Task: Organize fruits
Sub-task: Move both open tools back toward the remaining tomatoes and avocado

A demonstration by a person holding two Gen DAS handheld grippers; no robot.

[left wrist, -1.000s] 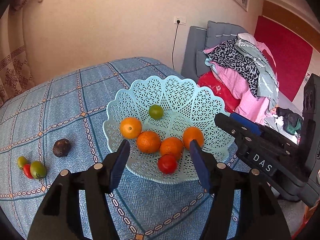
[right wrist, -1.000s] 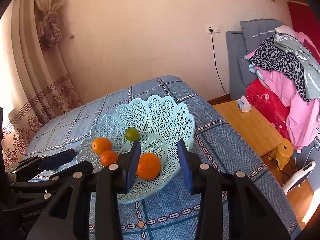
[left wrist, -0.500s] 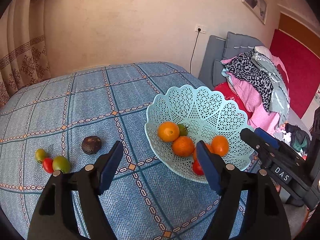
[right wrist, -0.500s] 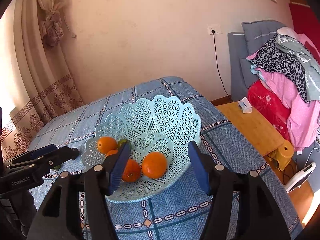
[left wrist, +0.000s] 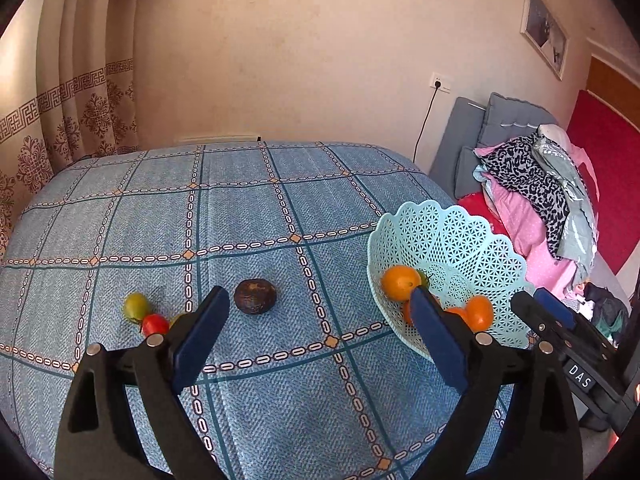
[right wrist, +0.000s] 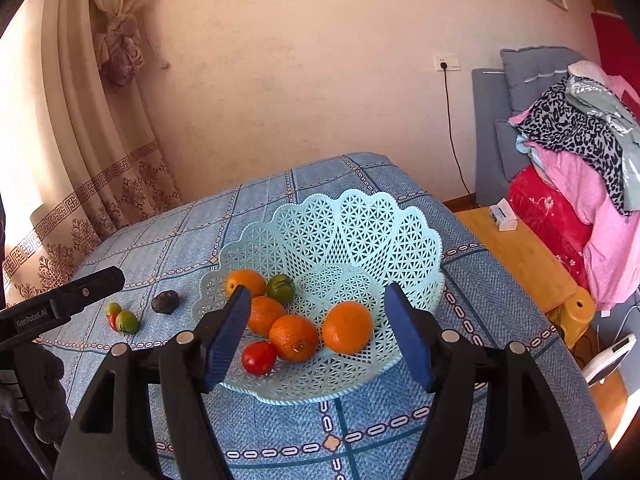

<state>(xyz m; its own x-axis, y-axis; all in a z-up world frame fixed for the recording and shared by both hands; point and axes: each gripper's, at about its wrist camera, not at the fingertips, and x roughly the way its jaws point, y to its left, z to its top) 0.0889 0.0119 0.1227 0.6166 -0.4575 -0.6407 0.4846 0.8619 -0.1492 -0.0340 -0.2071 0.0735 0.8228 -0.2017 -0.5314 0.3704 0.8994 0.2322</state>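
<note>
Blue-padded left gripper, left wrist view: jaws spread wide, nothing between them. Dark round fruit lies on the blue checked cloth just ahead, slightly left of the gap's centre line. Further left, partly behind the left finger: green fruit and small red fruit, touching. Lattice basket sits off to the right, oranges inside. The dark fruit is roundish, so no axis to align with.

Right wrist view: right gripper also spread and empty, hanging over the basket's near rim. Basket holds four oranges, one lime-green fruit, one red fruit. Loose fruits lie well left of this tool, beyond the basket.

Judgement: left gripper is clearly nearer to the loose fruit; dark fruit is the likely next pick, straight ahead with a small leftward correction.
</note>
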